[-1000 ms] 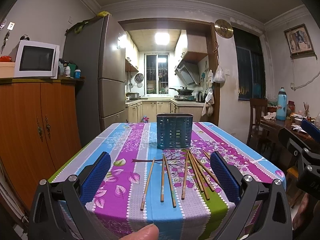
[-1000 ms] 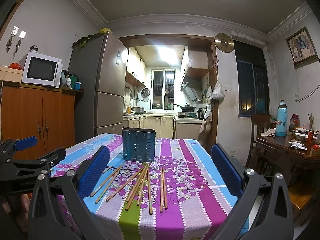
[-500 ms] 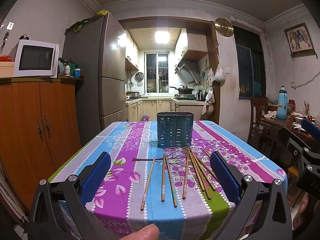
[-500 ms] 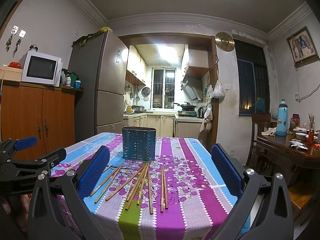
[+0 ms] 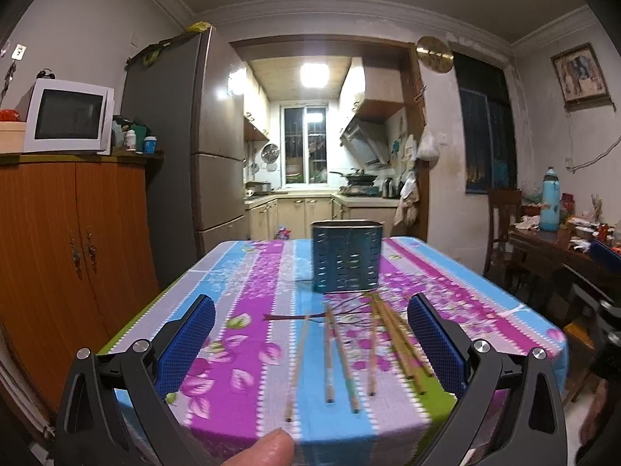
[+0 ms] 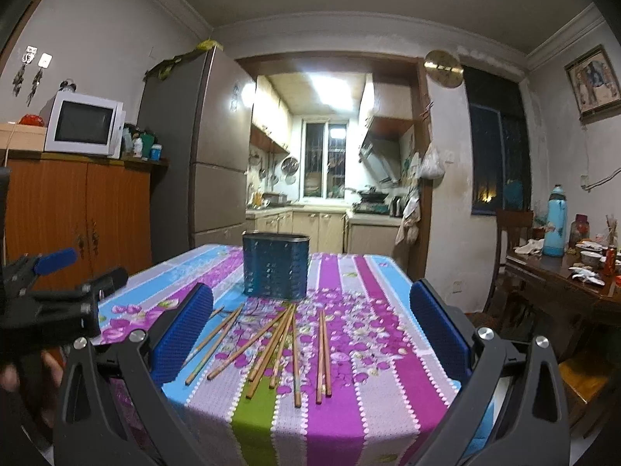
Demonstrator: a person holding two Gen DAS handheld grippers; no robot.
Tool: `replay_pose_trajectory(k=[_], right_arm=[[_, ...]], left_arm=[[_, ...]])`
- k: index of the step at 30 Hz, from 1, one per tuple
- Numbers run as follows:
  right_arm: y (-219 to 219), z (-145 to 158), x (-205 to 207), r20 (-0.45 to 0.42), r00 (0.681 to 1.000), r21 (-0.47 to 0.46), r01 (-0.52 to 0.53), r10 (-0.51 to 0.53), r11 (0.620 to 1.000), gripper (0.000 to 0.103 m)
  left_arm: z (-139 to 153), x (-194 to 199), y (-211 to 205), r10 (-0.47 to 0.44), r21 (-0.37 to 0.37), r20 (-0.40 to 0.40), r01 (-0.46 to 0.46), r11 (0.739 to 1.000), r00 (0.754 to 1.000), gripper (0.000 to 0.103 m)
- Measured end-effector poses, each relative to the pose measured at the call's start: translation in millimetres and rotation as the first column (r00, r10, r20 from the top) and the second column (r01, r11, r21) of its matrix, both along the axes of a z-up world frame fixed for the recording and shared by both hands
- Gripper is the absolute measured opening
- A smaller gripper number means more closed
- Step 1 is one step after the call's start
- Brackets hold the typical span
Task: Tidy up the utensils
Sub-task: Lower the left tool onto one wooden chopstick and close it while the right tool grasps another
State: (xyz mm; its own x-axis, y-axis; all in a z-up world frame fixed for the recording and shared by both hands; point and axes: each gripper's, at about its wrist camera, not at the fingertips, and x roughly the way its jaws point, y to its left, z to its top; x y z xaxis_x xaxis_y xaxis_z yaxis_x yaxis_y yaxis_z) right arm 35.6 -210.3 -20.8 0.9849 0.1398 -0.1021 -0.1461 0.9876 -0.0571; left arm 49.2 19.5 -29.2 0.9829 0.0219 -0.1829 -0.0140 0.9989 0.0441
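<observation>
The chopsticks [image 6: 279,345] lie loose on the striped floral cloth of the worktop [image 6: 392,353], fanned out just on my side of the blue perforated utensil holder [image 6: 275,266], which I take as my landmark. From the right wrist view I see a tight pair [image 6: 323,355] lying parallel to the right of the holder's near face, a crossed bundle of several straight in front of it, and two more splayed off to the left of it. None touches the holder that I can make out; the closest tips stop just short of its base. The holder stands upright, toward the far half of the worktop, and I cannot see inside it. My right claw [image 6: 310,334] has its blue pads spread wide, framing the whole spread of chopsticks with nothing between them. My left claw [image 5: 310,343] is likewise wide apart and empty, looking at the holder [image 5: 346,258] head-on with the chopsticks [image 5: 349,353] blurred in front of it. A thumb tip [image 5: 268,448] shows at the bottom edge of that view. Well left of the holder stands an orange cabinet [image 6: 77,213] carrying a white microwave [image 6: 83,123], with a grey fridge [image 6: 202,155] beside it. Behind the holder opens the lit kitchen [image 6: 322,178]. Far right of it sits a cluttered wooden side table [image 6: 559,283] with a blue flask [image 6: 555,219].
</observation>
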Motion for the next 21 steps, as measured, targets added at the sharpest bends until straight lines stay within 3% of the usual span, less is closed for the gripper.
replay_pose_trajectory(k=[2,6,9,12,15,21], right_arm=[[-0.2,-9.1,4.9,-0.029,0.999,-0.012,-0.040,0.040,0.999,0.095],[3.1,-37.7,20.8,-0.153,0.982,-0.018,-0.114,0.110,0.993,0.055],[13.3,-66.1,35.7,-0.263,0.951,-0.013,-0.174,0.164,0.985,0.033],[26.4,-93.6,47.7,-0.341,0.916,0.000,-0.225,0.211,0.974,0.020],[38.4,-111.4,61.8,-0.393,0.890,0.020,-0.242,0.230,0.970,0.016],[47.6,-122.3,80.5,-0.397,0.895,0.027,-0.209,0.202,0.978,0.017]], left_arm=[[-1.6,10.3,11.6,0.035,0.024,-0.038,-0.034,0.999,0.999,0.099],[-15.1,27.2,44.8,0.068,-0.006,-0.093,-0.069,0.998,0.993,0.099],[-32.9,37.3,59.2,0.085,-0.002,-0.132,-0.086,0.996,0.988,0.099],[-56.2,47.9,68.9,0.067,-0.011,-0.193,-0.070,0.997,0.979,0.095],[-73.9,57.6,74.5,0.029,-0.033,-0.236,-0.038,0.999,0.971,0.084],[-89.8,65.8,70.1,-0.066,-0.052,-0.248,0.055,0.997,0.967,0.081]])
